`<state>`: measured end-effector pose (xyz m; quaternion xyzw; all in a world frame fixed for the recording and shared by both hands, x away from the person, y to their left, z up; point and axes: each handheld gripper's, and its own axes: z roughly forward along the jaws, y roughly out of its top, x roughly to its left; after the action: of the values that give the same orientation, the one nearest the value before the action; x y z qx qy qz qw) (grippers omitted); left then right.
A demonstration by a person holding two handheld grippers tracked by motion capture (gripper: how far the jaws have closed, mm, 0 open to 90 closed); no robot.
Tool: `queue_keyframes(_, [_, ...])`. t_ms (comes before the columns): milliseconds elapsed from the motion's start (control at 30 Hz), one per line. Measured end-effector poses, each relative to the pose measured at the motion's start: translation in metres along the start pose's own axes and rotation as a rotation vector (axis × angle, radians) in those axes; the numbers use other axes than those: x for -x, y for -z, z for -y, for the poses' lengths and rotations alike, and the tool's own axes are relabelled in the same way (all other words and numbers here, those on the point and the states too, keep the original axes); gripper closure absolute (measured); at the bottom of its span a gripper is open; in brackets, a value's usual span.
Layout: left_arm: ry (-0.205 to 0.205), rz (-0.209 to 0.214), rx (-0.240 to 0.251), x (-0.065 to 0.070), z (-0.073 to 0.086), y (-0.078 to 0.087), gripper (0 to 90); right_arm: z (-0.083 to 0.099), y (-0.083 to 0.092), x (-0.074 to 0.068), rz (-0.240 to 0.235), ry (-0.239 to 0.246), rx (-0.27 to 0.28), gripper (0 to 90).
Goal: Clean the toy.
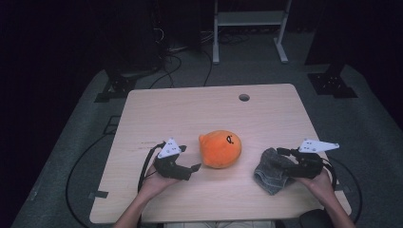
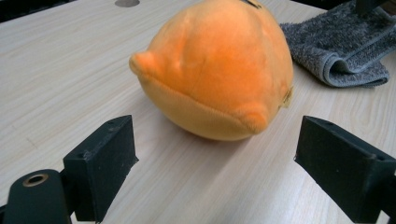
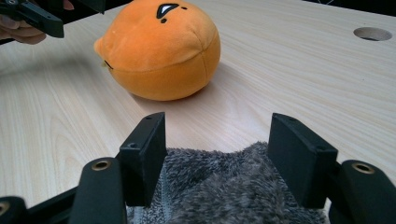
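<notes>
On the table: one orange plush, one grey towel; both grippers' fingers released.

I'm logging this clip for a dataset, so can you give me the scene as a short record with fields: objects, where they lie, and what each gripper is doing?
surface: light wooden table with a round hole near its far edge
object 1: round orange plush toy, mid-table, resting untouched
object 2: folded grey terry cloth, to the toy's right
left gripper: open, fingers just short of the toy, nothing between them
right gripper: open, fingers astride the cloth, not pressing it
</notes>
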<state>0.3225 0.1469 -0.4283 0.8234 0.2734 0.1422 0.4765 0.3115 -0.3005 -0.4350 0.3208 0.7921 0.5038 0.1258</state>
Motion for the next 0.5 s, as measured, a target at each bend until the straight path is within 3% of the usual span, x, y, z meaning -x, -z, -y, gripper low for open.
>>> queue_keyframes(500, [0.018, -0.059, -0.005, -0.004, 0.022, 0.023, 8.8, 0.001, 0.002, -0.001, 0.001, -0.002, 0.008, 35.3])
